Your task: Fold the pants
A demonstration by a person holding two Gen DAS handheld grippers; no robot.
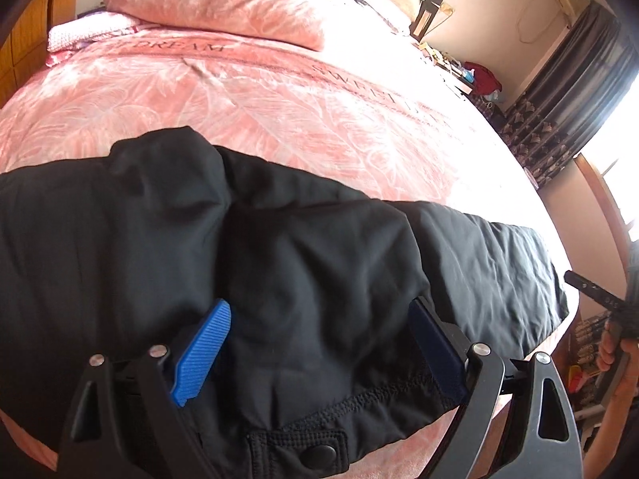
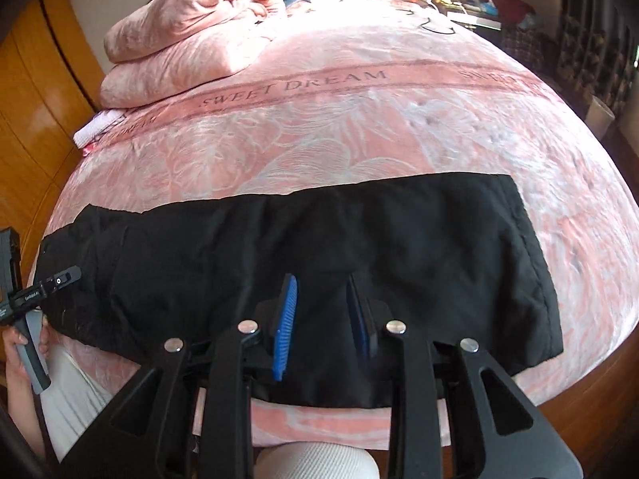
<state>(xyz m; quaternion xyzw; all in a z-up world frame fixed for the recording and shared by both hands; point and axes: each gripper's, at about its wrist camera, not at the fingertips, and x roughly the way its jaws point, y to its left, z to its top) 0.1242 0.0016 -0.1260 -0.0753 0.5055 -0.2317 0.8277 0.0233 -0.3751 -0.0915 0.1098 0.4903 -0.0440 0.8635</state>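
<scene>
Plainly, the black pants (image 2: 319,263) lay stretched in a long band across the near part of the bed (image 2: 359,139), over a pink bedspread printed with pale leaves and a stripe reading "SWEET DREAM". In the right wrist view the garment ran from the bed's left edge to a squared end with a stitched seam at the right, its near edge close to the foot of the mattress.

The left claw (image 1: 319,343) hung over the waist end of the pants, its jaws wide apart, with a bunched hump of black fabric lying between them. Its bright blue ribbed pad (image 1: 201,353) showed clear on one side, while the darker pad on the other side sat against the cloth; a waistband tab with a dark snap button (image 1: 324,454) lay just below. Whether the pads pressed the cloth could not be told.

The right claw (image 2: 323,319) stood over the middle of the pants near their near edge, jaws partly apart, a small fold of fabric rising between the blue pads. No firm pinch was visible.

Folded pink quilts (image 2: 187,36) were stacked at the far left of the bed, with a small white and pink cloth (image 2: 98,125) beside them. Dark patterned curtains (image 1: 559,119) hung by a bright window at the right in the left wrist view.
</scene>
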